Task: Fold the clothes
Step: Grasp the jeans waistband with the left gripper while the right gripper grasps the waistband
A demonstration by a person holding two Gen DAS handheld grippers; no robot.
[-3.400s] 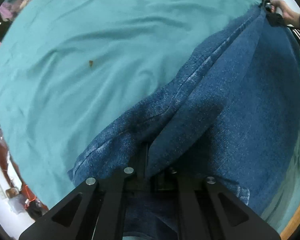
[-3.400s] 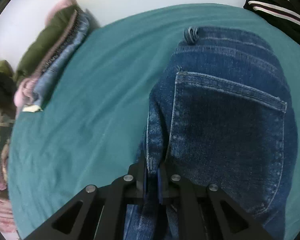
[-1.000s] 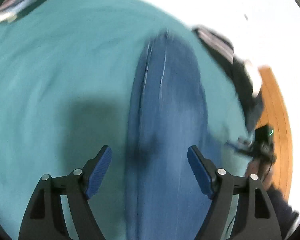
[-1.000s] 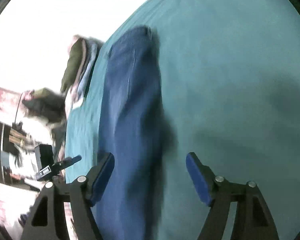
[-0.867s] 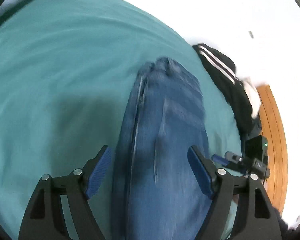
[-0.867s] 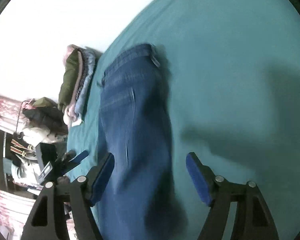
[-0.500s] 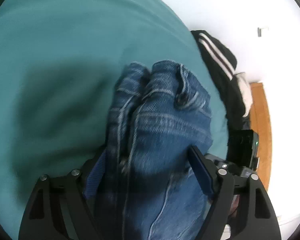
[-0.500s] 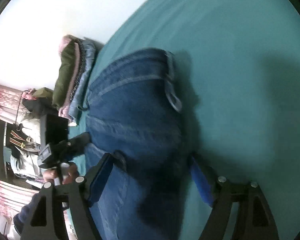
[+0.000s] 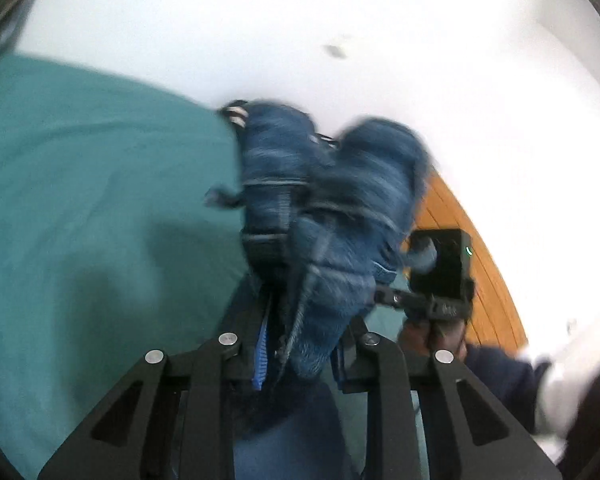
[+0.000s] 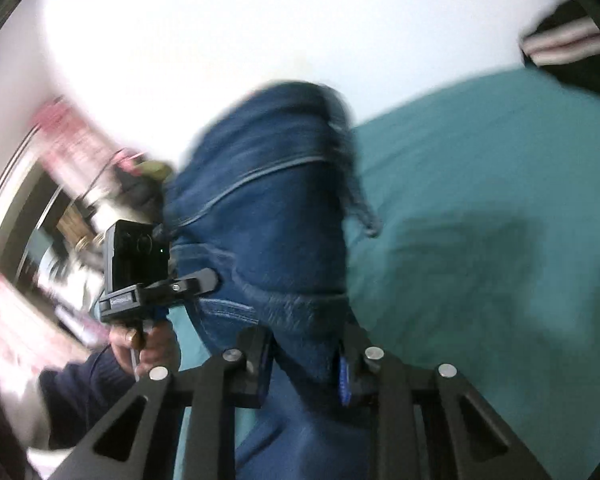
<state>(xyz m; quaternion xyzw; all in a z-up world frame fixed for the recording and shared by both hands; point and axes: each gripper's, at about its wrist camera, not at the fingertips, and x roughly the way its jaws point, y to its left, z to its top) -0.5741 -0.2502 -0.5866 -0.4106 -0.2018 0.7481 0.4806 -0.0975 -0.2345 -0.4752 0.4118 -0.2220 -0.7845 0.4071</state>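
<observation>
Blue jeans are lifted off the teal sheet, bunched and blurred by motion. My left gripper is shut on the jeans, with denim squeezed between its blue pads. In the right wrist view the jeans rise up in front, and my right gripper is shut on a thick fold of them. Each view shows the other gripper close by: the right one in the left wrist view, the left one in the right wrist view.
A black garment with white stripes lies at the far right edge of the teal sheet. A wooden edge runs beyond the bed. A white wall fills the background. Clutter shows blurred at the left.
Both grippers were open above the flat jeans a second ago. They came down, closed on the jeans, and lifted them off the sheet, close beside each other.
</observation>
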